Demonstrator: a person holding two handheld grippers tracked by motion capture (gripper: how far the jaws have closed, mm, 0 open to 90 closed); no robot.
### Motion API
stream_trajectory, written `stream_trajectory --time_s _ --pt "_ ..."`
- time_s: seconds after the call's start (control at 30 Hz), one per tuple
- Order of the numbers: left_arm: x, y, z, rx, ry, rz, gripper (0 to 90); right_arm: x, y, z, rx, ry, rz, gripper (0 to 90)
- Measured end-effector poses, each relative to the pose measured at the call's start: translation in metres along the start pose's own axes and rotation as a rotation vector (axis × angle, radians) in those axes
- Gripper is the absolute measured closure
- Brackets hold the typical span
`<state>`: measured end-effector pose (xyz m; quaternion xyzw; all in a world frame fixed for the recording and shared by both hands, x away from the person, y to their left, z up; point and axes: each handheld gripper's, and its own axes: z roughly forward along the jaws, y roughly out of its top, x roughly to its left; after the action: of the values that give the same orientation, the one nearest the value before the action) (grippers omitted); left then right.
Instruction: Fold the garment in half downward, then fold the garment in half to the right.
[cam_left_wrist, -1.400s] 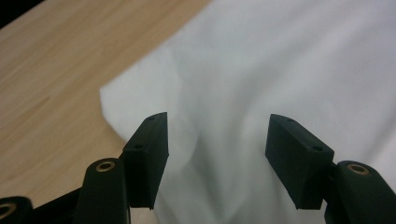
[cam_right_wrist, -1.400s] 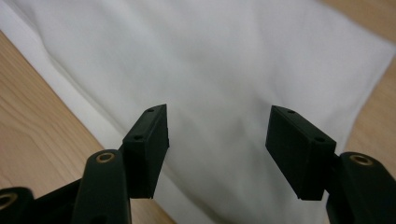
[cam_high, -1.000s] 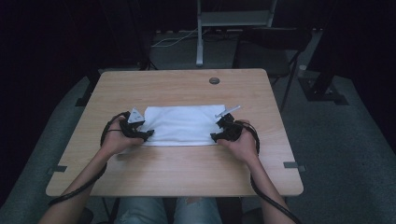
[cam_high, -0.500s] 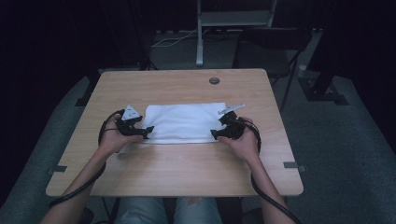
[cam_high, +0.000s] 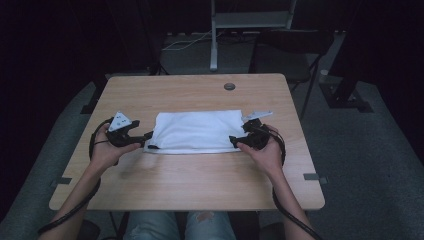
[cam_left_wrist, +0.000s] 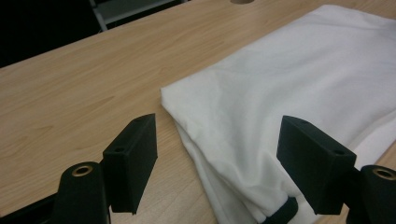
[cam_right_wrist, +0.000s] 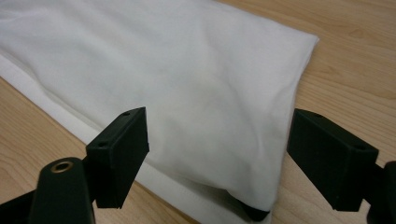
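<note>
The folded white cloth rectangle (cam_high: 196, 131) lies flat mid-desk (cam_high: 200, 90). At its nine and three o'clock ends, left gripper (cam_high: 146, 136) and right gripper (cam_high: 234, 141) have just been spreading their fingers wide, seemingly releasing a finished fold.

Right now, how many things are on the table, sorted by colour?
White: 1, the folded cloth.
Black: 2, the left hand-held gripper and the right hand-held gripper, one at each end of the cloth.
Grey: 1, a round cap set in the tabletop.
Total: 4.
</note>
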<state>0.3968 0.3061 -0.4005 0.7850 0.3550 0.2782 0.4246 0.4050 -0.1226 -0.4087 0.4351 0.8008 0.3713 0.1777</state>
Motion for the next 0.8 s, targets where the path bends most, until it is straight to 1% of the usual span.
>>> stream_trajectory --time_s 0.17,0.3,0.57,0.67,0.8 --pt "0.0 0.001 -0.009 -0.016 0.005 -0.002 28.9 -0.001 -0.001 -0.004 -0.012 -0.001 0.004 19.6" --pt "0.0 0.001 -0.011 -0.023 0.008 -0.003 28.9 -0.001 0.0 -0.006 -0.018 -0.002 0.004 19.6" --pt "-0.001 -0.001 -0.013 -0.019 0.012 -0.002 28.9 0.001 0.0 -0.006 -0.017 0.004 -0.002 19.6" --pt "-0.002 -0.001 -0.013 -0.016 0.006 0.003 28.9 0.002 0.0 -0.005 -0.018 0.007 -0.001 19.6" --pt "0.0 0.003 -0.012 -0.021 0.005 0.004 28.9 0.007 0.001 -0.004 -0.017 0.017 -0.016 19.5"
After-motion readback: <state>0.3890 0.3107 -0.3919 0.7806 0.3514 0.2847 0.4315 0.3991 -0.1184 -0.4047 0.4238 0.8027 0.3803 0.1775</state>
